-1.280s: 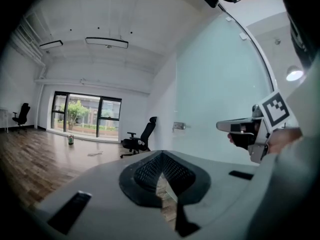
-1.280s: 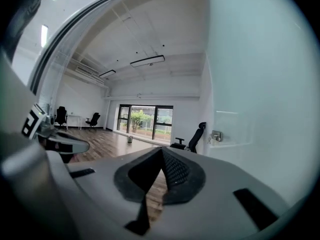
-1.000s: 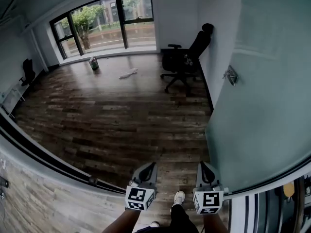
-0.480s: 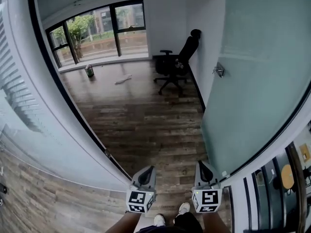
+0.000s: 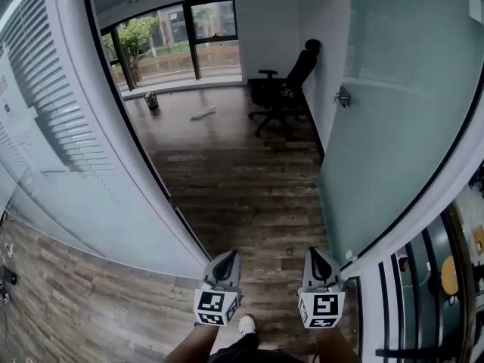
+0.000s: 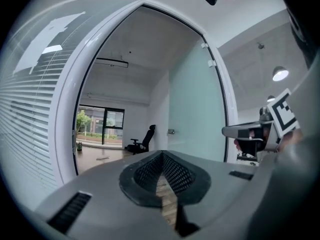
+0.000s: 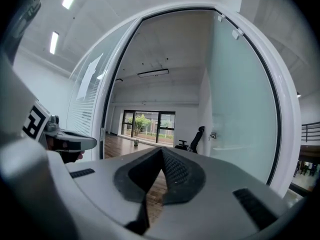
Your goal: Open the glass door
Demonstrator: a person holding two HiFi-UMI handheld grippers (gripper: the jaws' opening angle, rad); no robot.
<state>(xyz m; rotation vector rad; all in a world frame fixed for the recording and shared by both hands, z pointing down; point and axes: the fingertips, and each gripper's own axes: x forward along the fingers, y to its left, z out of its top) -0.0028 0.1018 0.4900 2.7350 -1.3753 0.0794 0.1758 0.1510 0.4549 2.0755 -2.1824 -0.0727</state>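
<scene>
Head view is showing a wide wood-plank floor (image 5: 234, 180) running from the threshold to the far window (image 5: 178, 36), and most of it is lying bare, leaving a broad lane straight ahead. The glass door (image 5: 393, 127), a frosted panel, is standing swung open into the room on the right. Its bottom edge is running along the floor's right side, and its door handle (image 5: 342, 97) is sitting at the far end, near the white wall. On the left a glass partition (image 5: 45, 127) with slatted blinds is closing off that side, and the dark-edged door frame (image 5: 144, 165) is curving down from it to the floor just beside the left gripper (image 5: 225, 262). The opening between that frame edge and the door's near edge is standing clear.

A black office chair (image 5: 291, 85) is sitting against the right wall beyond the handle, close to the door's far edge. The left gripper and the right gripper (image 5: 318, 257) are hanging side by side low in the doorway, well apart from door and frame. Both are pointing level into the room. In each gripper view the jaws are meeting at their tips with nothing between them. A small can (image 5: 151, 100) and a white scrap (image 5: 203, 113) are lying near the window, off the lane.
</scene>
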